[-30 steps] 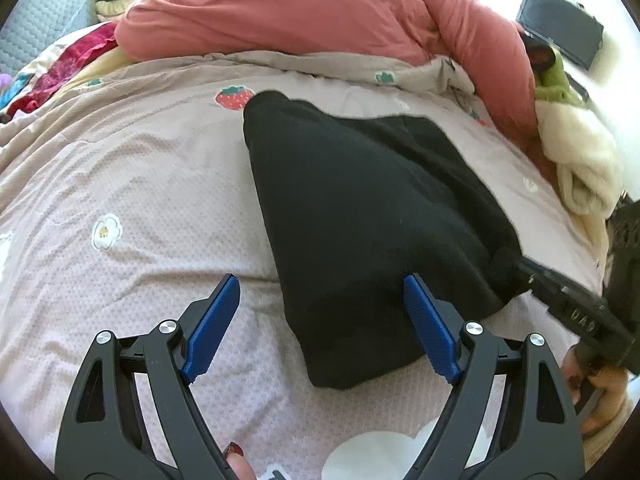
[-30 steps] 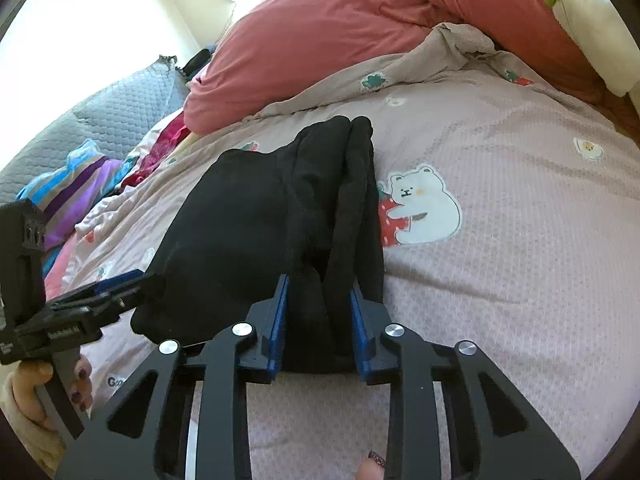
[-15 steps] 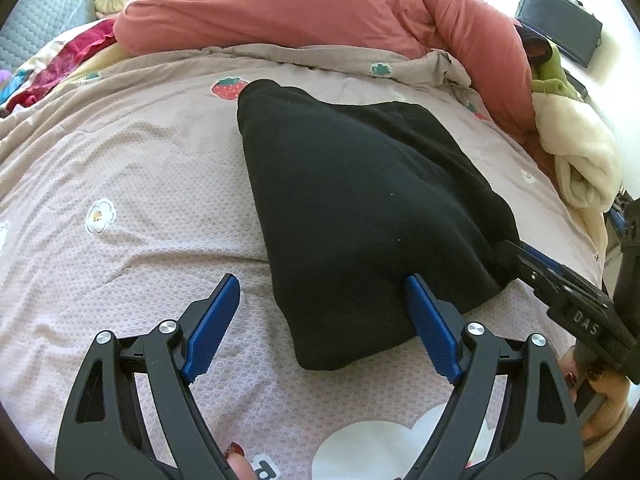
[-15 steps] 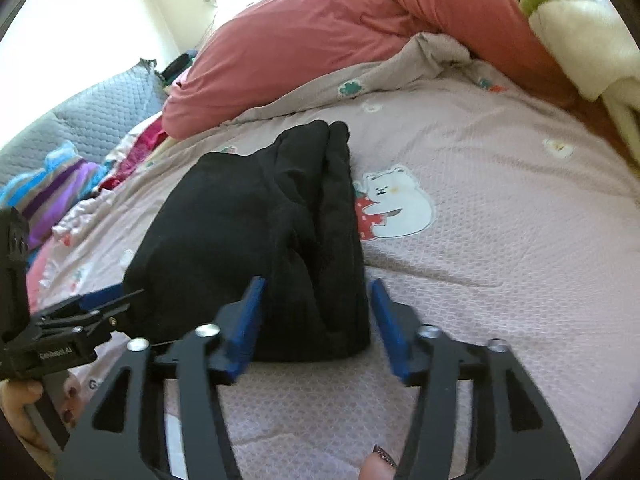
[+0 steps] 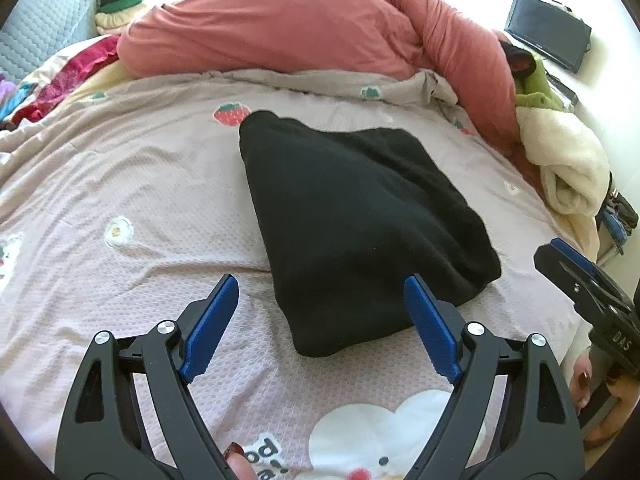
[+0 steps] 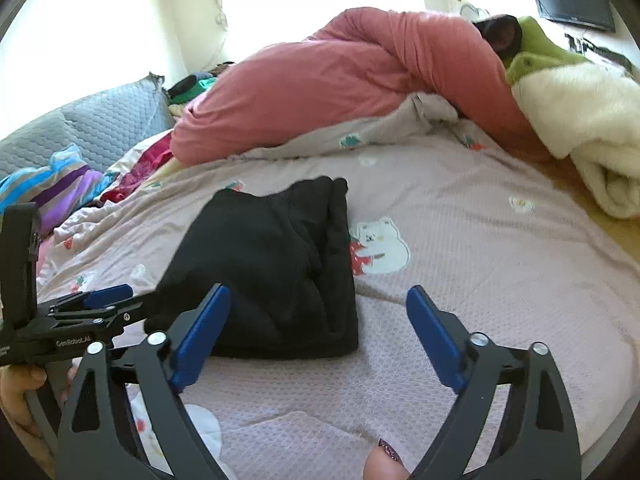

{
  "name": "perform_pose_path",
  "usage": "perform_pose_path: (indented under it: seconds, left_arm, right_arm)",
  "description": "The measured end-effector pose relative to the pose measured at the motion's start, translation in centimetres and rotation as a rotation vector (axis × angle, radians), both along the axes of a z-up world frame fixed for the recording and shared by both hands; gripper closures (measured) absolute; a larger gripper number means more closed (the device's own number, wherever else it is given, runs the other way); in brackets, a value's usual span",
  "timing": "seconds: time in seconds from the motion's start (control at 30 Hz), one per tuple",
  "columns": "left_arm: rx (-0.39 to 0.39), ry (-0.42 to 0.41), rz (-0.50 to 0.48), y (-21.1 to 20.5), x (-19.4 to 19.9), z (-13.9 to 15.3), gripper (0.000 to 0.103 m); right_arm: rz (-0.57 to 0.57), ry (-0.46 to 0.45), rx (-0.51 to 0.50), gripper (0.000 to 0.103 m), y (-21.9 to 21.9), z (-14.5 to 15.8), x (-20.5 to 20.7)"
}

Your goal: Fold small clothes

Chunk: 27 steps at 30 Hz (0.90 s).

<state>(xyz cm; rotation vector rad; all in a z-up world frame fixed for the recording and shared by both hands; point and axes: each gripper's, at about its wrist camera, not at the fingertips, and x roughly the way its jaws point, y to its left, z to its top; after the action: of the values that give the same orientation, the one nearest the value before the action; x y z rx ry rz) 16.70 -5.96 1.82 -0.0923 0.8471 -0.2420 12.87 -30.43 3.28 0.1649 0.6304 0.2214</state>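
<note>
A folded black garment lies flat on the pink printed bedsheet; it also shows in the right wrist view. My left gripper is open and empty, just short of the garment's near corner. My right gripper is open and empty, pulled back from the garment's near edge. The right gripper shows at the right edge of the left wrist view. The left gripper shows at the left of the right wrist view.
A big pink duvet is heaped along the far side of the bed. A cream and green fleece pile lies at the right. Colourful clothes and a grey quilted cushion lie at the left. A dark screen hangs on the wall.
My right gripper has opened, let go of the black garment and drawn back. The garment now lies flat on the sheet. My left gripper stayed open and backed off slightly.
</note>
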Motion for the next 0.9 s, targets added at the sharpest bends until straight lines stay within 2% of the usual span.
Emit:
perform_pose_path:
  seconds: [0.07, 0.17, 0.3, 0.37, 0.63, 0.9]
  left_arm:
    - [0.004, -0.015, -0.001, 0.2, -0.5, 0.5, 0.025]
    - [0.008, -0.036, 0.004, 0.5, -1.2, 1.3, 0.018]
    - [0.007, -0.063, 0.01, 1.0, -2.1, 2.2, 0.016]
    - [0.013, -0.077, 0.012, 1.2, -2.7, 2.7, 0.009]
    - [0.06, -0.125, 0.029, 2.1, -5.4, 3.6, 0.009]
    - [0.09, -0.124, 0.043, 3.1, -7.9, 2.9, 0.009]
  right_arm:
    - [-0.003, -0.016, -0.003, 0.008, 0.1, 0.5, -0.5]
    - [-0.005, -0.047, -0.01, 0.008, 0.2, 1.3, -1.3]
    - [-0.005, -0.077, -0.029, 0.007, 0.2, 2.1, -2.2]
    - [-0.006, -0.093, -0.041, 0.005, 0.4, 2.5, -2.6]
    - [0.008, -0.11, -0.061, 0.005, 1.2, 3.1, -4.5]
    - [0.011, -0.095, -0.079, 0.005, 3.0, 2.1, -6.6]
